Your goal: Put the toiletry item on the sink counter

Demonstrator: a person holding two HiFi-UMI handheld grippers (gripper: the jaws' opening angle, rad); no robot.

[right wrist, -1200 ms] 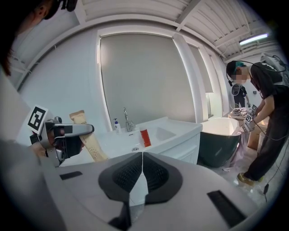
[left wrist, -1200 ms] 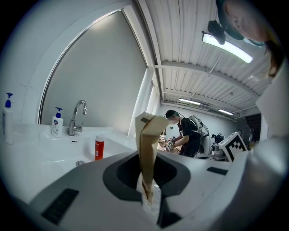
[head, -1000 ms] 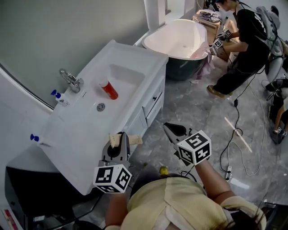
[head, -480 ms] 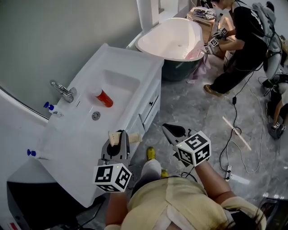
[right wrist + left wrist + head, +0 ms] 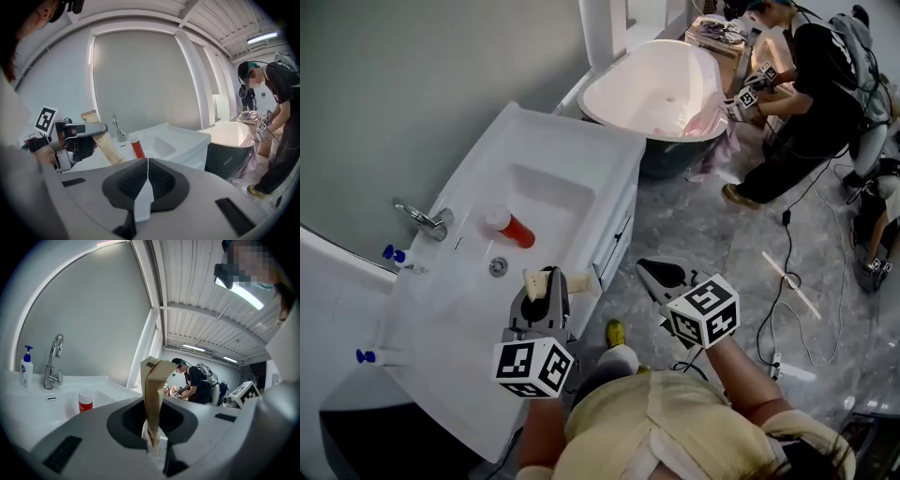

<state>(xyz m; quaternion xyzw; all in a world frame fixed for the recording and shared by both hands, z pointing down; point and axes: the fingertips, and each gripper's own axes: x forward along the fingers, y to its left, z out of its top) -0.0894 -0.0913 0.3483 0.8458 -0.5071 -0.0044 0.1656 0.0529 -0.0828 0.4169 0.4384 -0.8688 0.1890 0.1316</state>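
Note:
A tan paper-wrapped toiletry tube (image 5: 536, 283) lies crosswise in my left gripper (image 5: 553, 287), which is shut on it above the front edge of the white sink counter (image 5: 459, 309). In the left gripper view the tube (image 5: 152, 394) stands up between the jaws (image 5: 153, 446). My right gripper (image 5: 661, 274) hangs over the floor beside the cabinet, shut and empty, its jaws (image 5: 146, 183) meeting in the right gripper view. That view also shows the left gripper (image 5: 77, 136) with the tube (image 5: 104, 146).
A red-and-white container (image 5: 510, 226) lies in the basin near the drain. A chrome faucet (image 5: 422, 219) and blue-pump bottles (image 5: 394, 255) stand at the counter's back. A bathtub (image 5: 656, 89) sits beyond; a person (image 5: 811, 84) works beside it. Cables cross the floor (image 5: 787, 281).
Both grippers have travelled toward the sink; the counter has slid under the left gripper, which kept its hold on the tube. The right gripper stayed shut.

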